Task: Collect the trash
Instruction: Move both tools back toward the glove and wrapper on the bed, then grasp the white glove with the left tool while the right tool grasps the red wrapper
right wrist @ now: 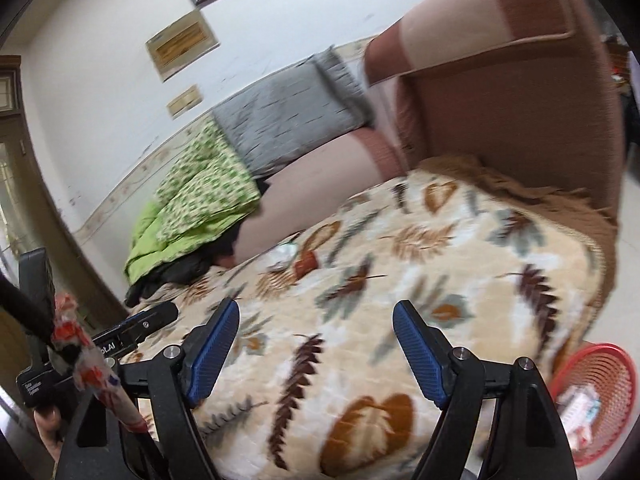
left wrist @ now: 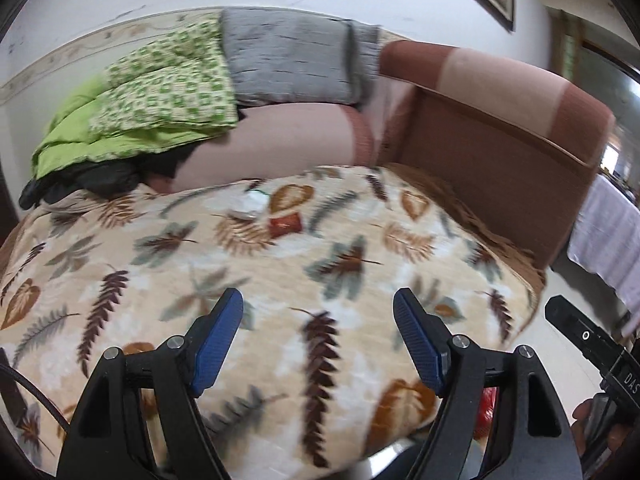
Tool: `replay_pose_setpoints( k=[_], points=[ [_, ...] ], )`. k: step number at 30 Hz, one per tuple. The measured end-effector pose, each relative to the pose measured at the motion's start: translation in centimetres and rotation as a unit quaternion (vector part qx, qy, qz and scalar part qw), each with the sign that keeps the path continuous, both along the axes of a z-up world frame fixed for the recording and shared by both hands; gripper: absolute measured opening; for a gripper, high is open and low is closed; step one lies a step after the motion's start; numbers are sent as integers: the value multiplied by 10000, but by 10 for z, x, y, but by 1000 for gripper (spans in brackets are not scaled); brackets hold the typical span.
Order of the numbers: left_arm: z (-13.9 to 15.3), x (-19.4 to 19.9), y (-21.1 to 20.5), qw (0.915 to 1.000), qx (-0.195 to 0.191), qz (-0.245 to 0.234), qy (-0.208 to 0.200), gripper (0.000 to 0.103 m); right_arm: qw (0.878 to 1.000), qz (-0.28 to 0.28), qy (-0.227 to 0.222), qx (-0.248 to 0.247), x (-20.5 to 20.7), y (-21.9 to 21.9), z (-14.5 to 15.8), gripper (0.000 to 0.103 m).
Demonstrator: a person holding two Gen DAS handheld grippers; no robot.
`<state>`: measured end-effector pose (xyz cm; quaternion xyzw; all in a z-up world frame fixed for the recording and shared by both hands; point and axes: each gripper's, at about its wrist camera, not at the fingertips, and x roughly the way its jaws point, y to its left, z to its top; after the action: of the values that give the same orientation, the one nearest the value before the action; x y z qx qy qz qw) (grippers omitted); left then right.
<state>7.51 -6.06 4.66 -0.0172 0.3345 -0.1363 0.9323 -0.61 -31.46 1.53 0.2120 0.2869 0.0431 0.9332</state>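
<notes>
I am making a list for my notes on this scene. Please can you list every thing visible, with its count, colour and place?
leaf-print blanket: one, beige with brown and grey leaves, covers the sofa seat
white wrapper: one, white, on the blanket near the backrest
red-brown packet: one, on the blanket beside the white wrapper
sofa: one, brown and pink
grey pillow: one, on top of the backrest
green quilt: one, green and cream, left of the pillow
black garment: one, under the quilt
red basket: one, on the floor to the right, with pale items inside
framed pictures: two, on the white wall
left tongs: one, black with blue pads, open
right tongs: one, same colours, open
</notes>
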Motion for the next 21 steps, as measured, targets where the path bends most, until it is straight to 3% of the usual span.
replay_pose_setpoints(
  k=[12,16,21],
  points=[
    [-22,106,50,9975,-308,9,628,76,9942,894,327,504,138,38,-61,83],
    [-42,159,56,9968,-163,123,770,76,9895,1041,559,836,196,37,-94,81],
    [-80,222,58,9943,-148,145,1044,76,9850,1206,829,911,261,42,-137,73]
  ],
)
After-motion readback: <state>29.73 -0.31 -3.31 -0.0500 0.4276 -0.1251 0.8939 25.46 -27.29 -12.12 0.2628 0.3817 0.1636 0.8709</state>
